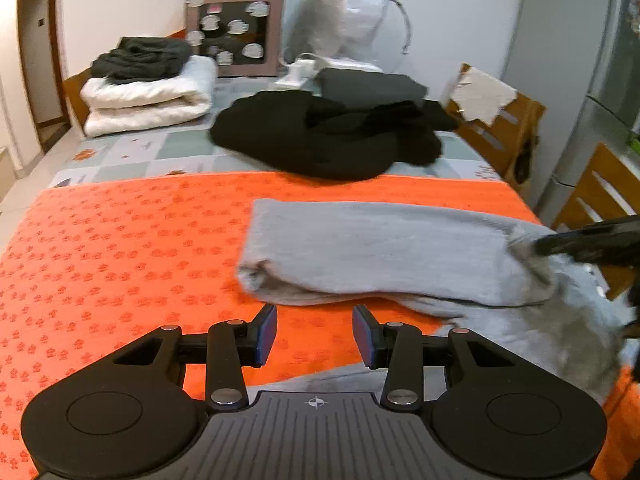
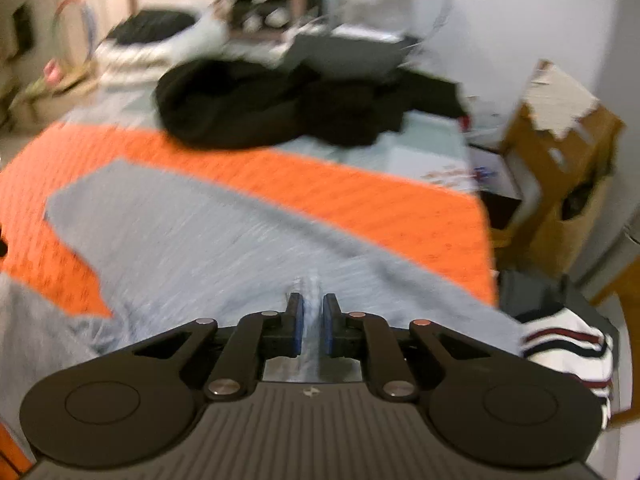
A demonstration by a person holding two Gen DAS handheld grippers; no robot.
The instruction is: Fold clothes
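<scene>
A grey garment [image 1: 384,252] lies partly folded on the orange patterned cloth [image 1: 120,248], its folded edge toward the left. My left gripper [image 1: 315,334] hovers open just in front of the garment's near edge, with nothing between its blue pads. At the right edge of the left wrist view the right gripper [image 1: 538,246] pinches a bunched part of the garment. In the blurred right wrist view the grey garment [image 2: 192,236] spreads across the orange cloth [image 2: 360,192], and my right gripper [image 2: 313,310] is shut on a ridge of its fabric.
A heap of black clothes [image 1: 320,136] lies behind the orange cloth. Folded white bedding [image 1: 148,96] with dark clothes on top sits at the back left. Wooden chairs [image 1: 504,128] stand at the right. A striped white garment [image 2: 568,348] lies beside the table.
</scene>
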